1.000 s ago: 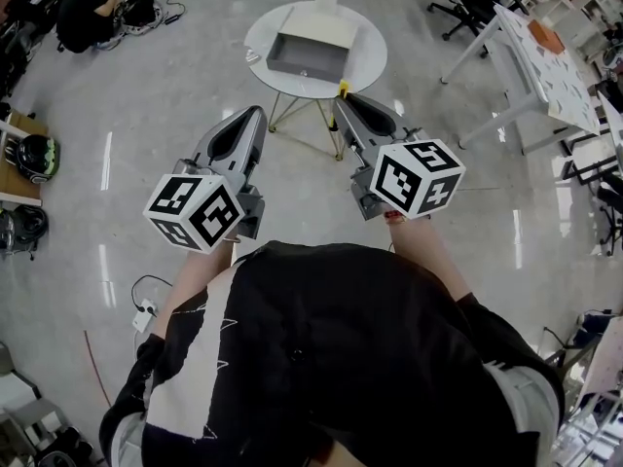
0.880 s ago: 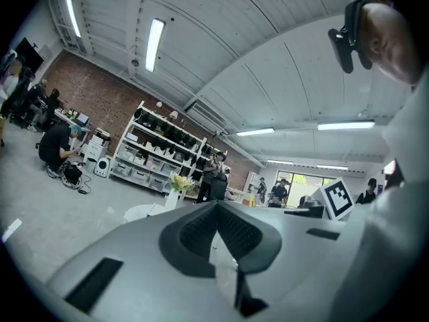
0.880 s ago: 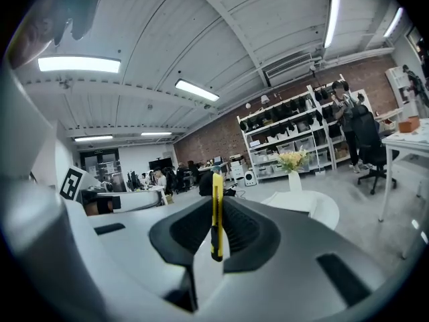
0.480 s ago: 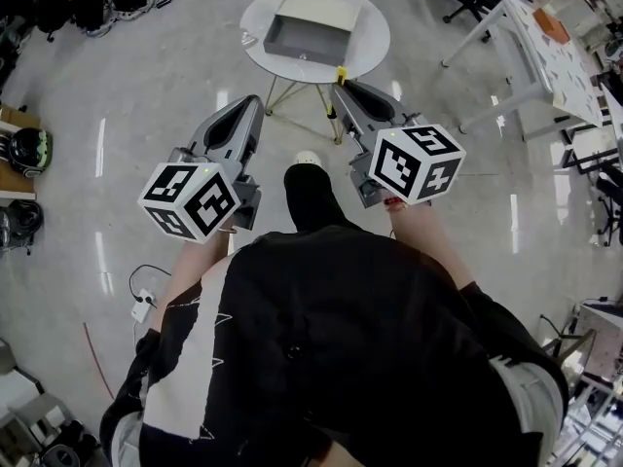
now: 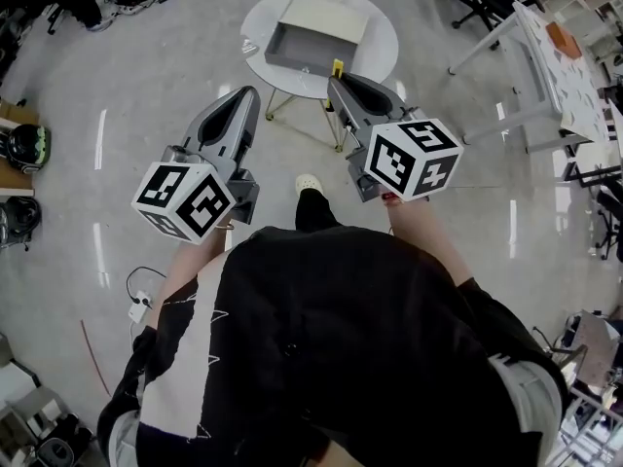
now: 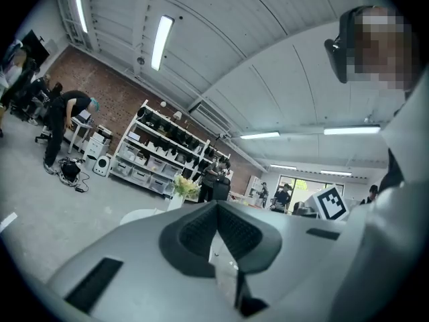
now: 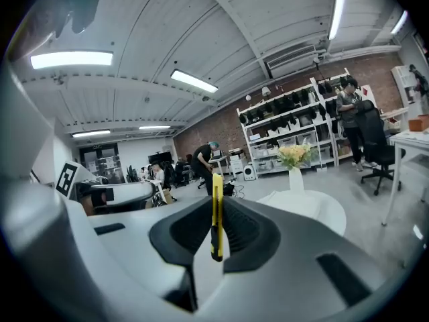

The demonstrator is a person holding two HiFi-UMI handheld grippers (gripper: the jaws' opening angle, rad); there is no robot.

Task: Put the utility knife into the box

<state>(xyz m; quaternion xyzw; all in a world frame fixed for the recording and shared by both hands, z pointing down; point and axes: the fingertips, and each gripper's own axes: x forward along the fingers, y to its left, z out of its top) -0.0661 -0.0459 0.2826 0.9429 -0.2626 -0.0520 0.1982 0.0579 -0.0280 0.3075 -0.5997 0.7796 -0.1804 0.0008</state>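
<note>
Polished workshop floor runs to a round white table [image 5: 384, 47] carrying the open grey box [image 5: 297, 63], well ahead of both grippers. The right gripper [image 7: 214, 206] pinches the yellow utility knife [image 7: 216, 227] upright by its slim body. The left gripper [image 6: 216, 206] is closed on nothing. The knife looks light, stiff and probably slick, so grip it mid-body; I can't make out the blade end.

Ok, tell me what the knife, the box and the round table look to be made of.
Utility knife: yellow casing, smooth, probably plastic; the blade does not show. Box: matte grey walls, pale inside, likely cardboard or board; too far to be sure. Table: smooth white top, maybe lacquered or stone-like; thin brass-coloured legs look like metal.
</note>
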